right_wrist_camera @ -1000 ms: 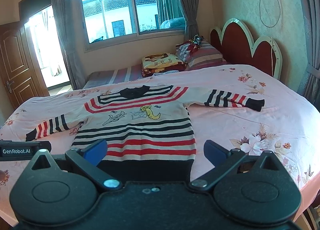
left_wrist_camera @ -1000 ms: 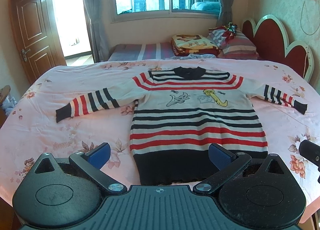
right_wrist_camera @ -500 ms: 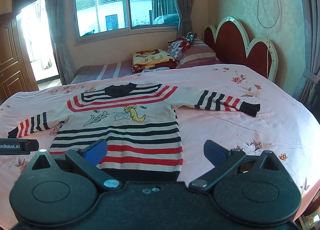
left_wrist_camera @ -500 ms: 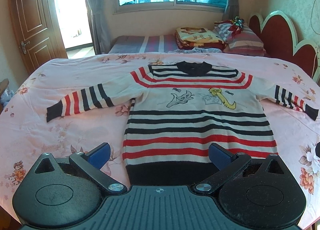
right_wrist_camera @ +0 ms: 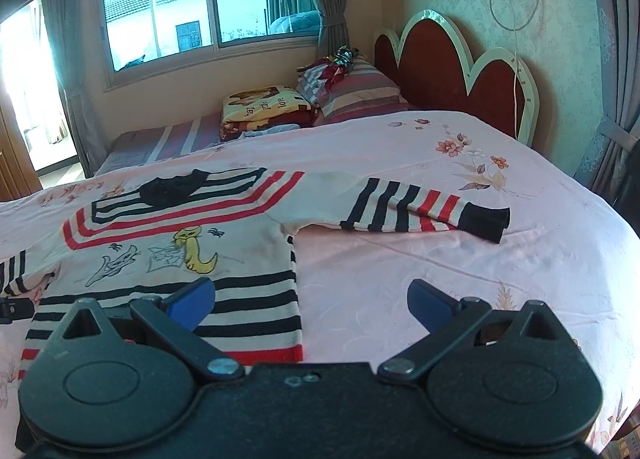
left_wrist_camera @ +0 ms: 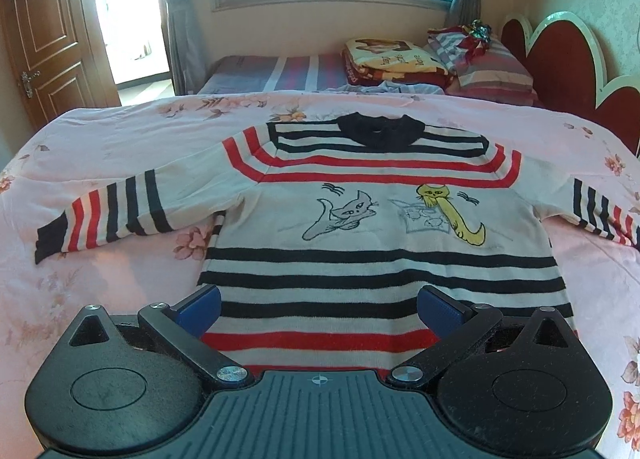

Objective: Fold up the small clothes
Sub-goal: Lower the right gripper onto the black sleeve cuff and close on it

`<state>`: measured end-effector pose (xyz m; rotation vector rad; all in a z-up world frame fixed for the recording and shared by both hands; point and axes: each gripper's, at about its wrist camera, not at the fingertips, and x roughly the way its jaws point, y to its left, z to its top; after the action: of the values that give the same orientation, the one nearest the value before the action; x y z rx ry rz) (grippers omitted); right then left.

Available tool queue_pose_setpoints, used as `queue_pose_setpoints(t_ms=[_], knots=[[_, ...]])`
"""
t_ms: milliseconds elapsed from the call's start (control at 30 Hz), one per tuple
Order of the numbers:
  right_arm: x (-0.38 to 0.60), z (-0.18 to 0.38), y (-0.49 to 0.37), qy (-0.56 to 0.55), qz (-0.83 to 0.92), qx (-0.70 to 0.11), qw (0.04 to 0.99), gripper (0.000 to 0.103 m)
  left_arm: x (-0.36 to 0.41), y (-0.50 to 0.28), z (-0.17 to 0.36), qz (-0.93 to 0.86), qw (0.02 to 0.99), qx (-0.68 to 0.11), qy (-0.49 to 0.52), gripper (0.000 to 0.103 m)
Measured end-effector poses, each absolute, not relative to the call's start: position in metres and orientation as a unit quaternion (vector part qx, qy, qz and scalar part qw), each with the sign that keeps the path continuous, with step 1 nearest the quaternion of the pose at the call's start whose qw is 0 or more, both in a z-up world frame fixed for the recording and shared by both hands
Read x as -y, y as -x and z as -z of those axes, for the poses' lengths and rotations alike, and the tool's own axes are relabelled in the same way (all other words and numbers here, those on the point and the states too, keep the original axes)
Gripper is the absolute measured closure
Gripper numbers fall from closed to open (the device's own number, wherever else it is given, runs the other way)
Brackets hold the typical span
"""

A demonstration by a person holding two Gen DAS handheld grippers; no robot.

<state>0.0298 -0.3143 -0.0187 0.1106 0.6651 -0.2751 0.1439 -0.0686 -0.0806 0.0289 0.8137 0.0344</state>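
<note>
evidently the striped sweater (left_wrist_camera: 376,227) lay flat, sleeves spread, across the frame's middle on the pink bedspread (left_wrist_camera: 112,139), ready for folding. the left gripper (left_wrist_camera: 318,309) and right gripper (right_wrist_camera: 310,305) hung low over it, jaws apart, holding nothing.

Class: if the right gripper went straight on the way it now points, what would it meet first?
Probably the pink bedsheet, just right of the sweater's side edge; the right gripper is open. Depth is unclear.
</note>
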Motion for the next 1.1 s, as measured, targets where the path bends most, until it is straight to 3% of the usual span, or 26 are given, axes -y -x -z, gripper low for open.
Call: queue_pose_setpoints(t_ms=[133,300,567,933,1100], knots=[[0.343,0.035,-0.06,-0.064,0.147,-0.337,0.928,0.004,0.079,-0.176,0.095,-0.017,0.915,-0.404,-0.006,0.0],[0.385,0.059,-0.095,-0.087,0.162,-0.355,0.917,0.016,0.09,-0.214,0.115,-0.041,0.91,-0.412,-0.01,0.0],[0.46,0.093,-0.139,-0.155,0.199,-0.379,0.89,0.024,0.106,-0.266,0.139,-0.068,0.904,-0.421,-0.036,0.0],[0.535,0.127,-0.175,-0.264,0.236,-0.374,0.857,0.024,0.111,-0.294,0.16,-0.096,0.894,-0.434,-0.058,0.0],[0.559,0.135,-0.186,-0.291,0.262,-0.342,0.854,0.032,0.108,-0.3,0.164,-0.105,0.895,-0.432,-0.049,0.0]])
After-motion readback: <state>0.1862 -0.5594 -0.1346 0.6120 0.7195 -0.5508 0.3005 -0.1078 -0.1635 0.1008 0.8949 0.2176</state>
